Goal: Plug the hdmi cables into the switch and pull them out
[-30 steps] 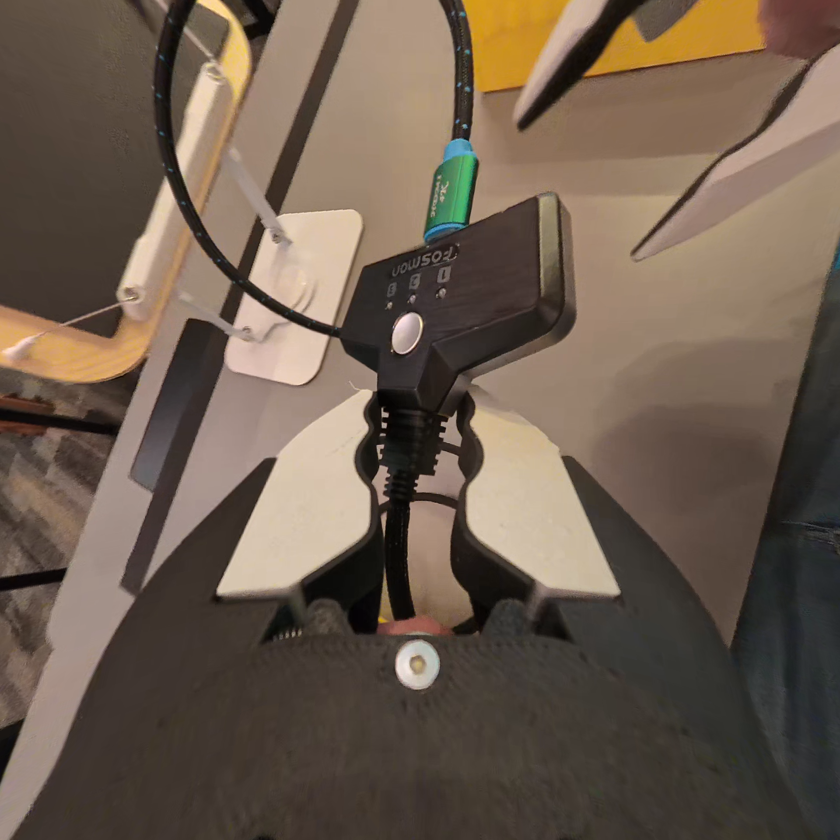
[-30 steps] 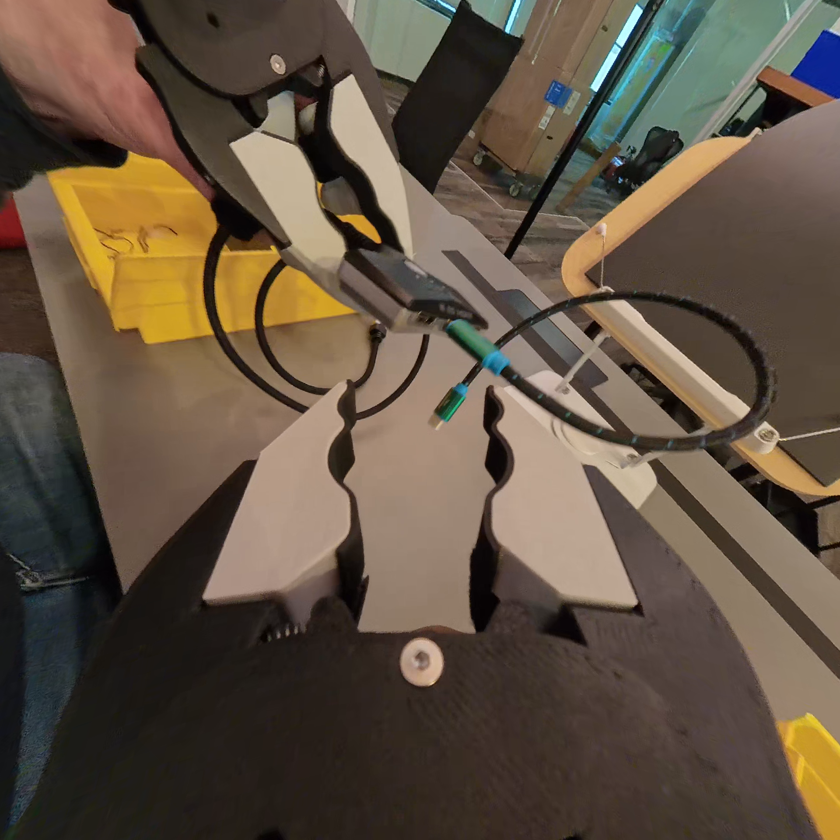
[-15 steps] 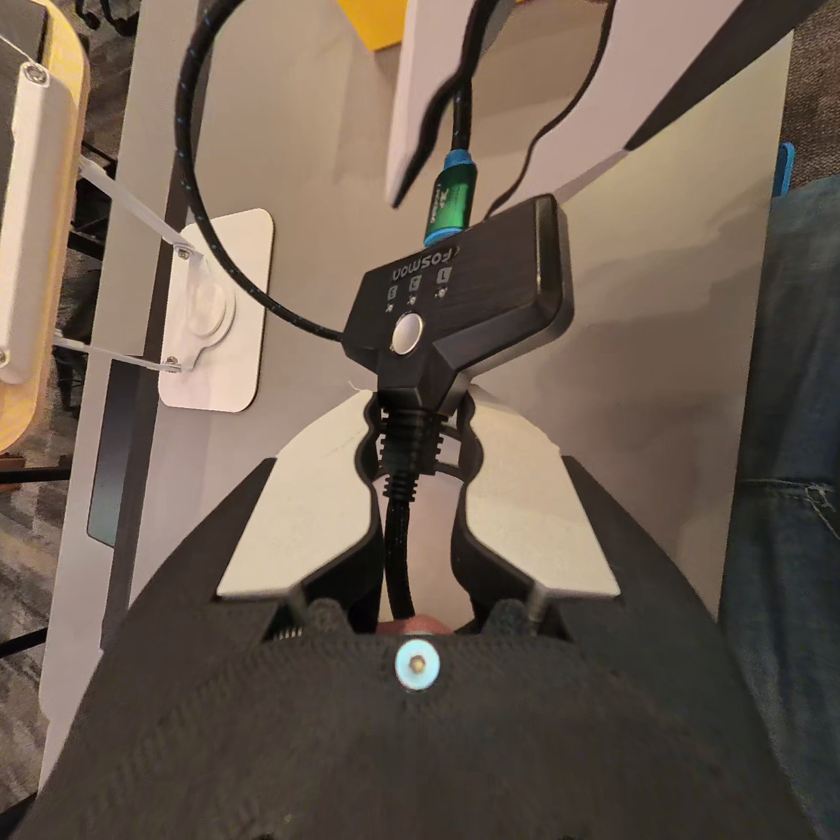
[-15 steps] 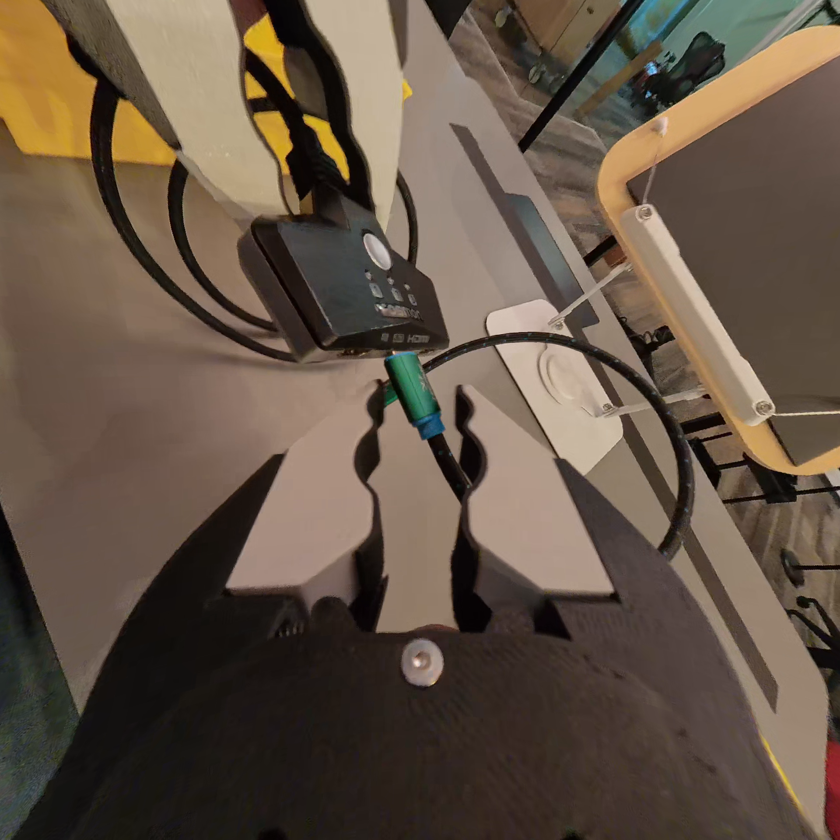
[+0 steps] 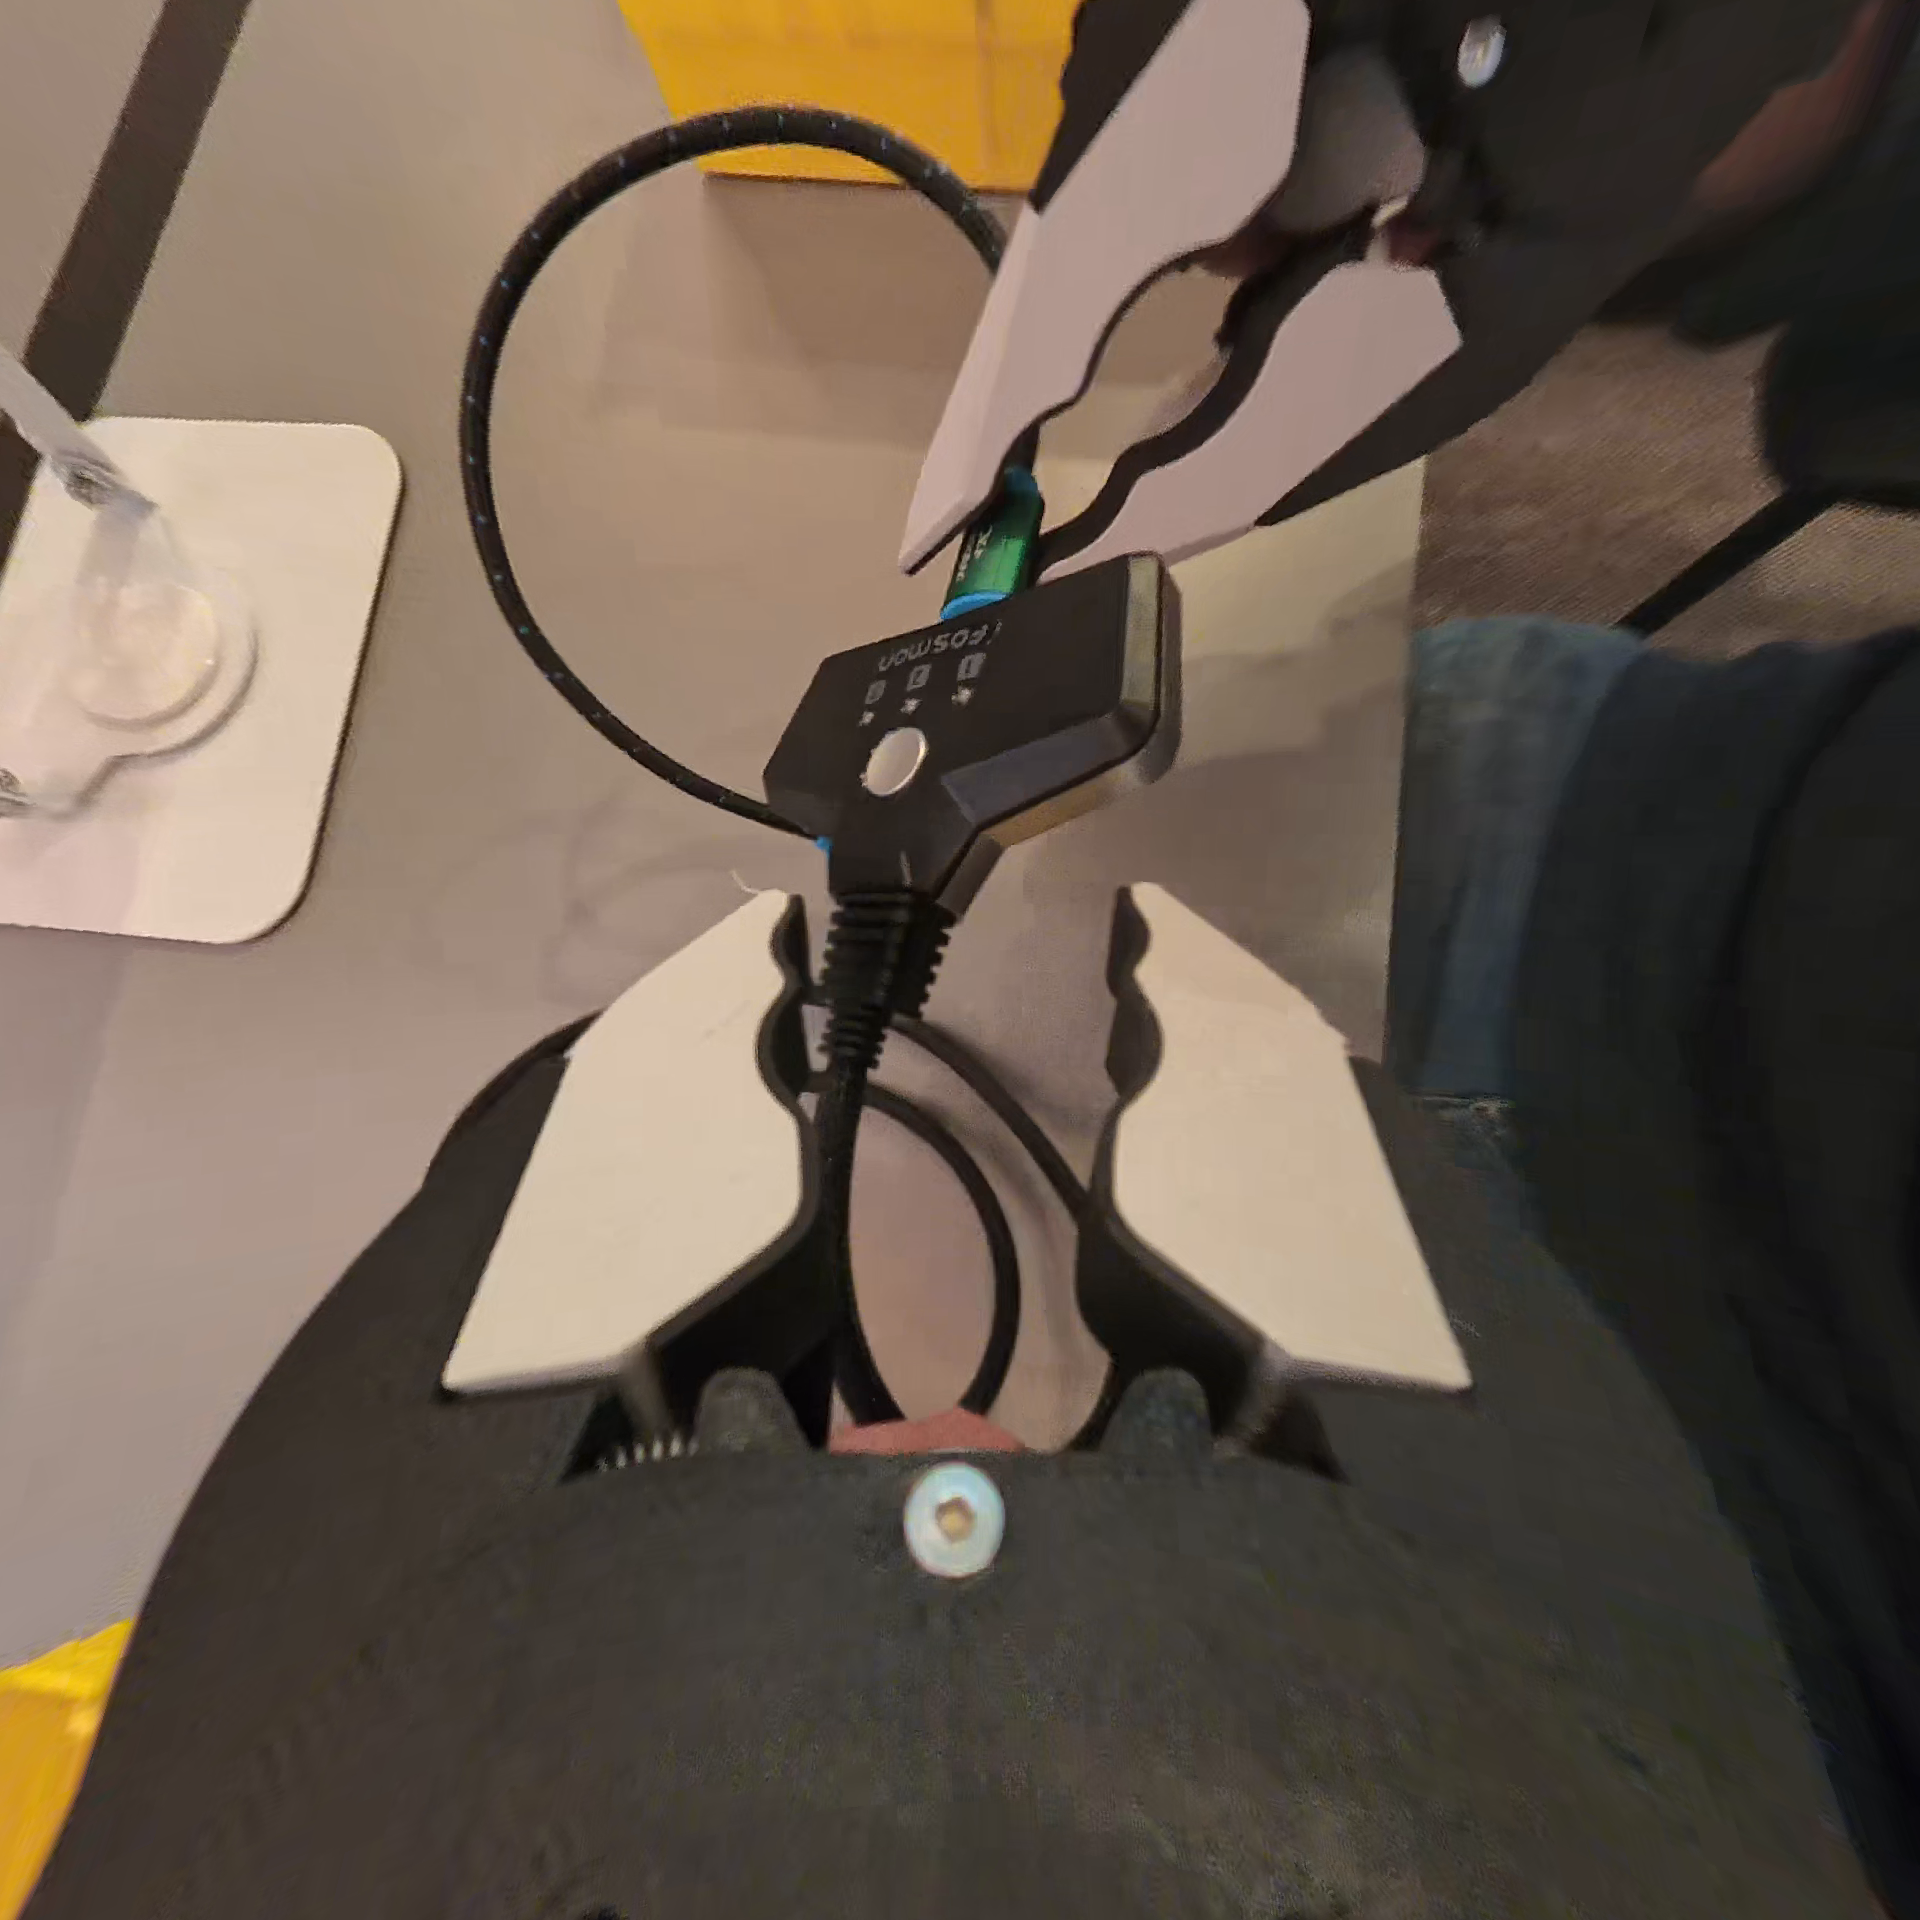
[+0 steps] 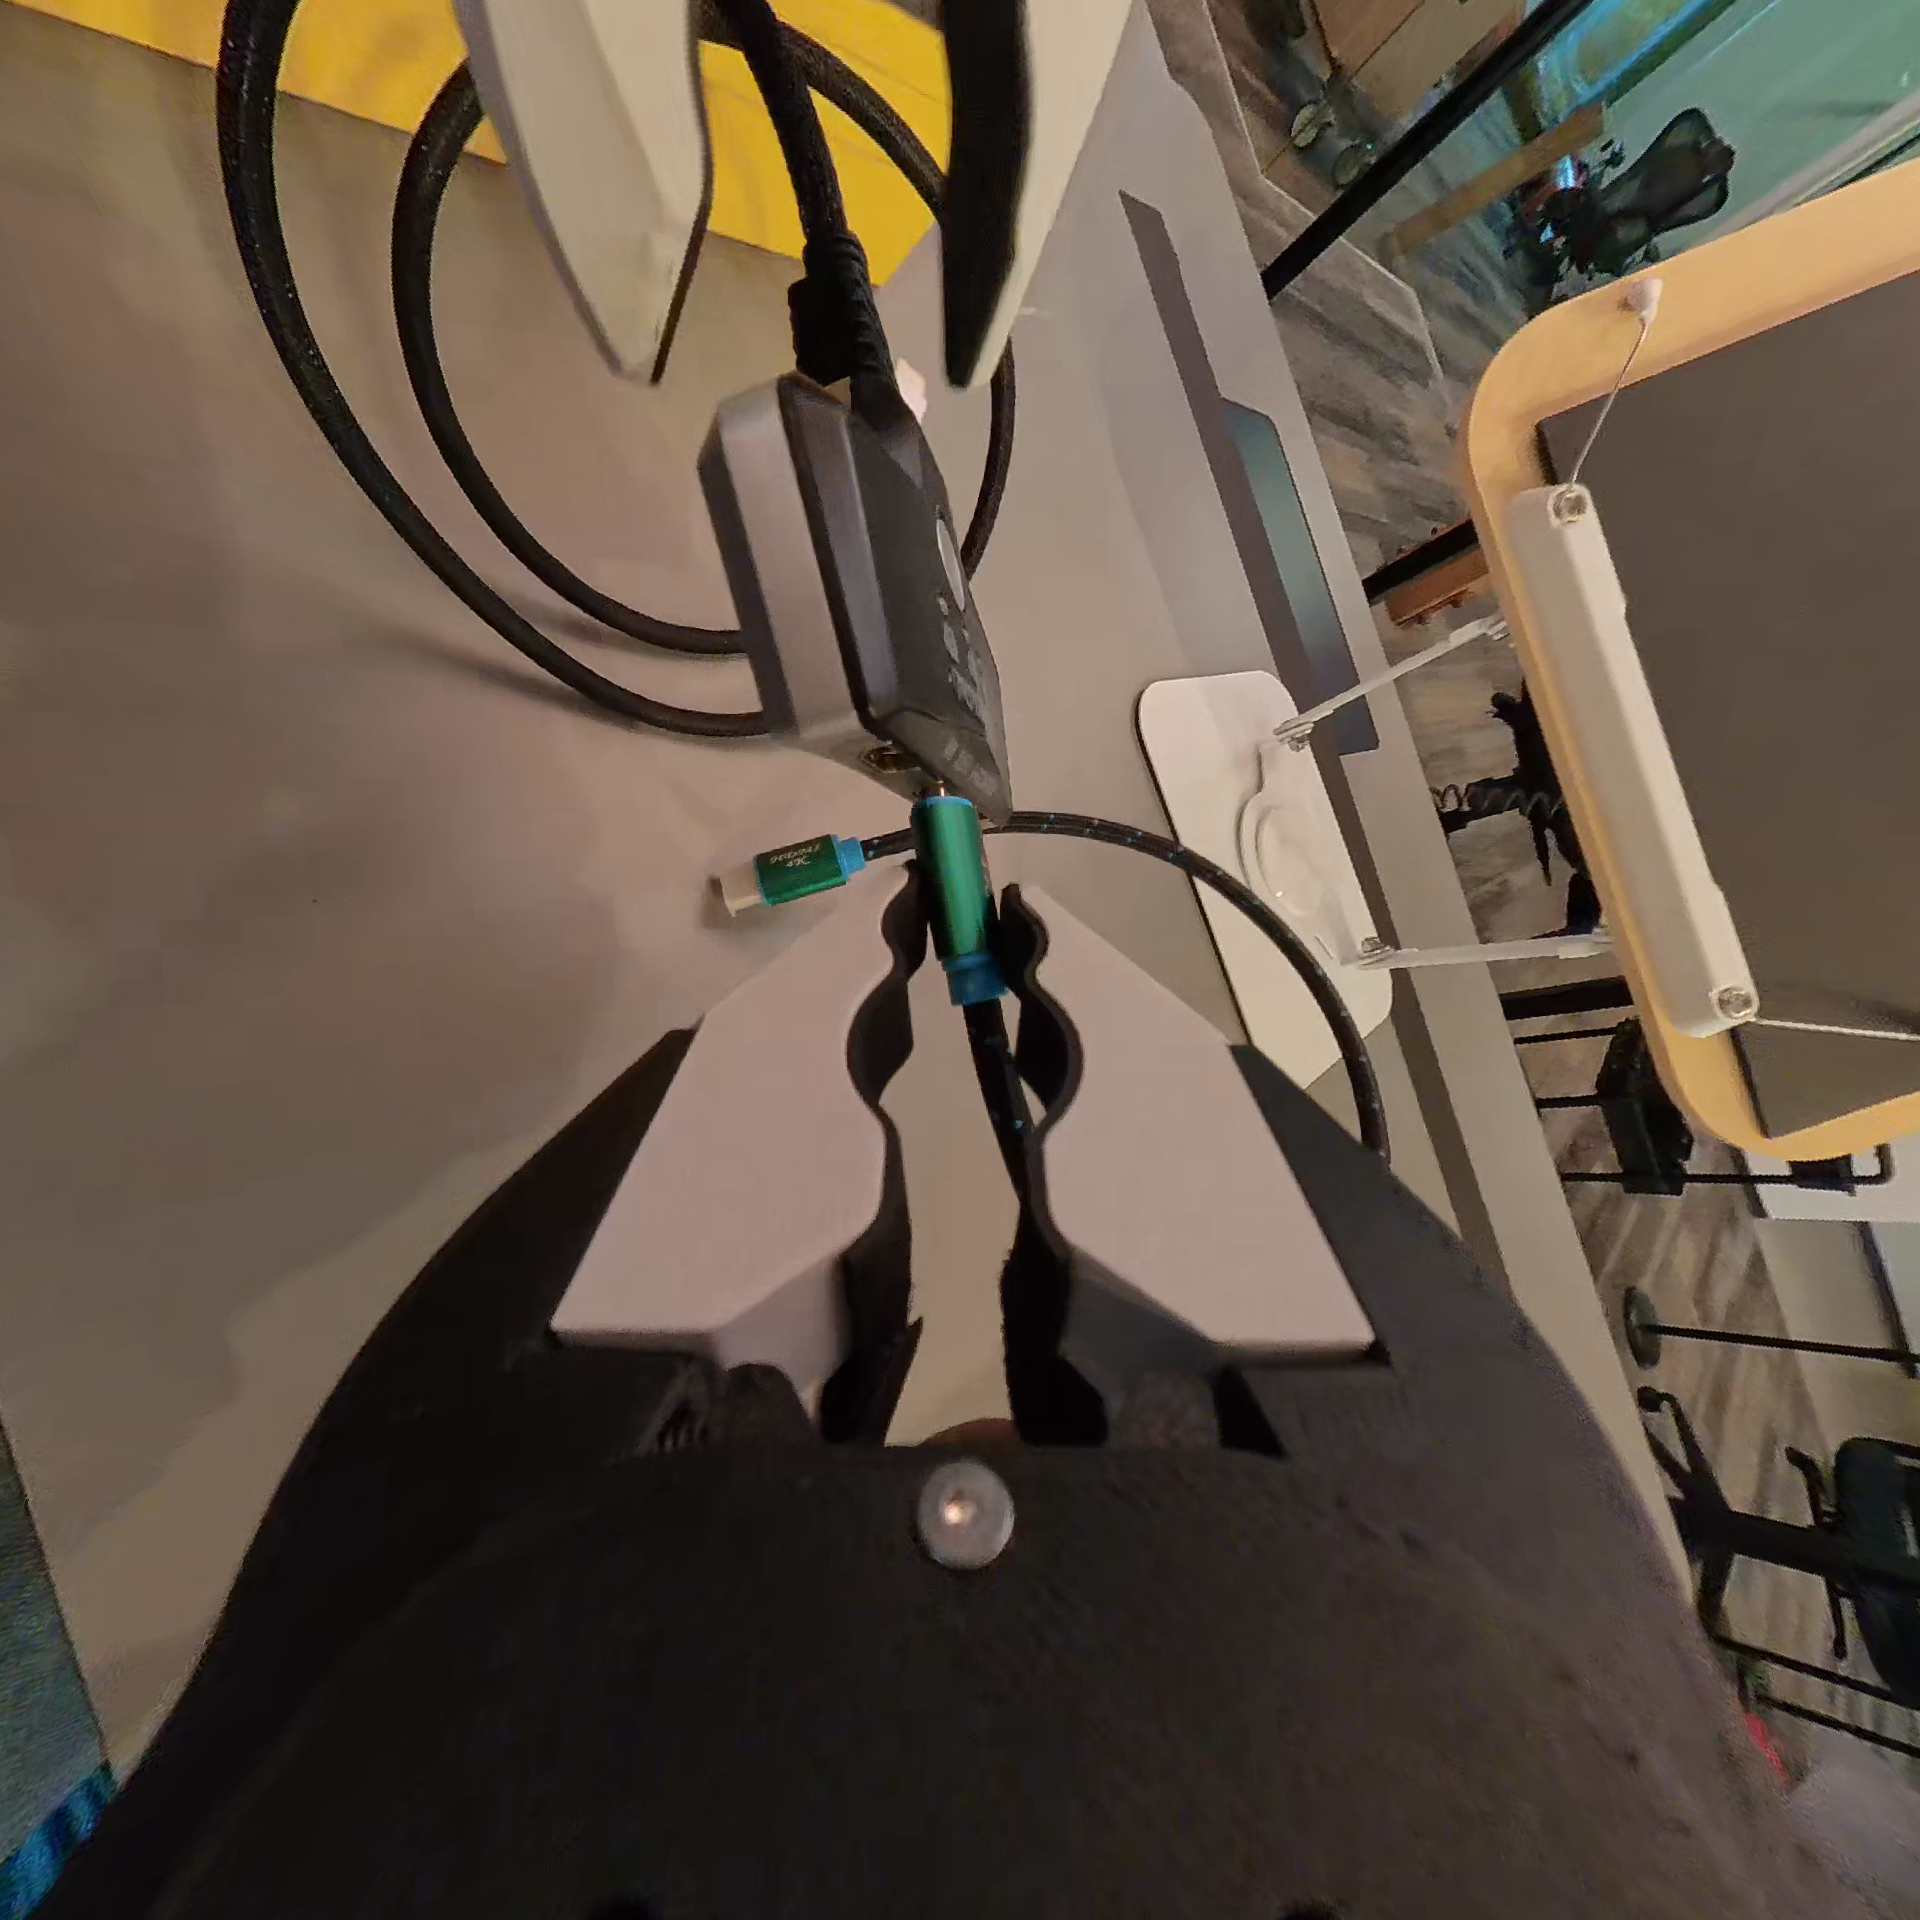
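The black HDMI switch sits tilted just ahead of my left gripper. That gripper is open. The switch's ribbed cable collar lies between its fingers, close to the left one and not pressed. My right gripper is shut on a green HDMI plug, whose tip is in a port of the switch. In the left wrist view the right gripper clamps the same plug. The cable's other green plug lies free on the grey table.
A yellow bin stands at the table's far side. A white stand base holds a wood-framed dark panel at the table's edge. The switch's black cable loops on the table. A person's jeans leg is beside the table. The tips of one gripper are about 8 centimetres away from the tips of the other.
My left jaws have opened and let go of the switch's cable collar. My right jaws have closed on the green plug. The switch has tilted.
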A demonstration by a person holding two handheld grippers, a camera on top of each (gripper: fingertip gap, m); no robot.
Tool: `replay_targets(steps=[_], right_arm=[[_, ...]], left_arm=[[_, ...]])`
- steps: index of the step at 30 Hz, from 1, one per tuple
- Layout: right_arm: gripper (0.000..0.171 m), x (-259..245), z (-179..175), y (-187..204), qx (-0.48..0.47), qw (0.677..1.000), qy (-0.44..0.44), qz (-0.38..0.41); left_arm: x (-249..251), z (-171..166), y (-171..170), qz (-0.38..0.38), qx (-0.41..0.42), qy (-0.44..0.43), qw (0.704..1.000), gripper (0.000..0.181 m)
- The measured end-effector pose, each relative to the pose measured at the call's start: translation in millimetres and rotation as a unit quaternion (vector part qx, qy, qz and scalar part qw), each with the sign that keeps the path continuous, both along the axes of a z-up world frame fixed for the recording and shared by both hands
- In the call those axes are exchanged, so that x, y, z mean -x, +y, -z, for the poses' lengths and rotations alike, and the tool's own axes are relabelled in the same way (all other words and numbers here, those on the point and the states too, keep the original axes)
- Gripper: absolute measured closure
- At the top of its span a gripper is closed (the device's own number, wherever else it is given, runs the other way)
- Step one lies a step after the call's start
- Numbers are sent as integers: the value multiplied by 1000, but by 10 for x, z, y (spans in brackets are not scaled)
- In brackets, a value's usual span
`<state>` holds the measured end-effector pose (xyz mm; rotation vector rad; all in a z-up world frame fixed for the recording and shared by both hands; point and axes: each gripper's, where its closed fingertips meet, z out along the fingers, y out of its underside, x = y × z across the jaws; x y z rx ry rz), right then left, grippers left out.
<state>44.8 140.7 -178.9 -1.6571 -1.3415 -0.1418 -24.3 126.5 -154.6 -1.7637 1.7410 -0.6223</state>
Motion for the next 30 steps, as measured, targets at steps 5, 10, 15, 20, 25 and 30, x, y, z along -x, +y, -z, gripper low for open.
replay_targets(steps=[5,10,15,20,25,30], right_arm=[[162,77,-33,-31,-44,998,-25,-24],[163,176,-15,-65,-70,995,-62,-40],[163,201,19,-69,-59,996,-54,-43],[163,234,-32,-103,-57,997,-33,-48],[163,262,-48,-128,-57,997,-30,-52],[162,231,-26,-94,-49,997,-25,-45]], left_arm=[[47,-113,10,-12,75,-47,996,109],[31,-91,-105,1,108,-36,994,89],[8,104,-42,3,-48,66,997,93],[-143,212,-50,17,-135,95,986,114],[-266,188,24,2,-188,78,979,141],[-283,222,59,8,-251,100,963,156]])
